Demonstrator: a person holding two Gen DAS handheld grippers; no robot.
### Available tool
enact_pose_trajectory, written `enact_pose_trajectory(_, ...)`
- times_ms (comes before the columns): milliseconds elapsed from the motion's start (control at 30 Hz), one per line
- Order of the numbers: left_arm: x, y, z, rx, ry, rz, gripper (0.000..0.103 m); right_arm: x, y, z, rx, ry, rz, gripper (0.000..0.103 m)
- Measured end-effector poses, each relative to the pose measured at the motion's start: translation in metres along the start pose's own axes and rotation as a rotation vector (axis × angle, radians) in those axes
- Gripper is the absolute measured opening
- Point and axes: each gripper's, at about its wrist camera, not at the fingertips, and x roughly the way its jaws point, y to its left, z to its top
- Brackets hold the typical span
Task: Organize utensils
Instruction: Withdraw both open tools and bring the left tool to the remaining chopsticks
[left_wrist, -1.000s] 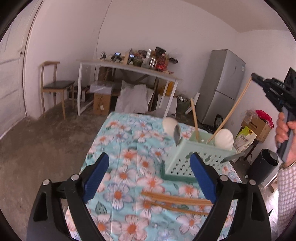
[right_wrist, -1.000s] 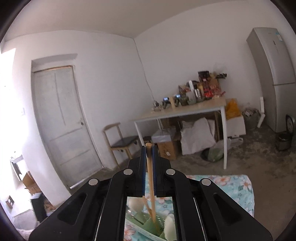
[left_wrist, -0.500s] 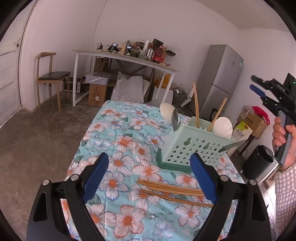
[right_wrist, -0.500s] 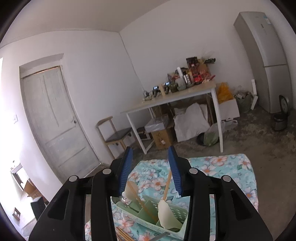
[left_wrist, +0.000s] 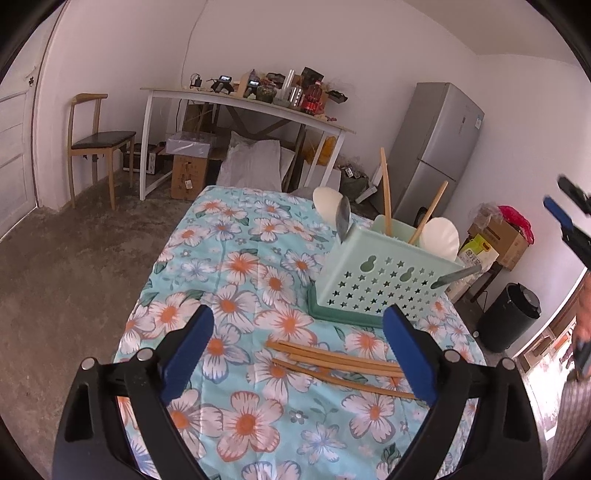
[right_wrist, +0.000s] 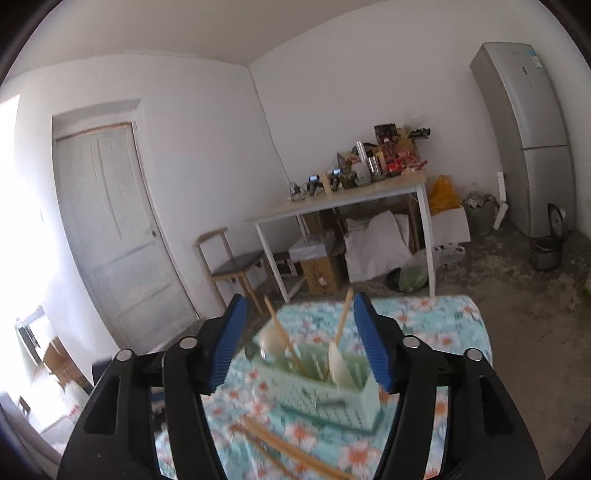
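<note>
A mint green utensil basket stands on the flowered tablecloth; it also shows in the right wrist view. It holds two wooden chopsticks, two white spoons and a metal spoon. Several loose wooden chopsticks lie on the cloth in front of the basket. My left gripper is open and empty, just above the loose chopsticks. My right gripper is open and empty, held above and behind the basket; it shows blurred at the right edge of the left wrist view.
A white work table with clutter, a wooden chair, cardboard boxes and a grey fridge stand beyond the table. A black bin stands to the right. The cloth's edges drop off left and far.
My right gripper opened and let go of a chopstick, which now stands in the basket. It has drawn back and up. My left gripper has moved slightly back from the basket.
</note>
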Motion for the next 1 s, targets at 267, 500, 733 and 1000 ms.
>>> enact_pose_trajectory(267, 0.010, -0.009, -0.008, 0.038, 0.036, 0.021, 0.092, 0.027, 0.008, -0.080, 0.005, 0.231, -0.094, 0.074)
enact_pose_trajectory(500, 0.025, -0.019, -0.019, 0.100, 0.089, 0.083, 0.094, 0.066, 0.012, -0.136, -0.004, 0.426, -0.179, 0.076)
enact_pose_trajectory(733, 0.035, -0.016, -0.029, 0.089, 0.128, 0.113, 0.096, 0.066, 0.014, -0.156, -0.012, 0.486, -0.200, 0.078)
enact_pose_trajectory(1000, 0.043, -0.016, -0.035, 0.094, 0.148, 0.147, 0.097, 0.071, 0.003, -0.161, 0.029, 0.502, -0.217, 0.079)
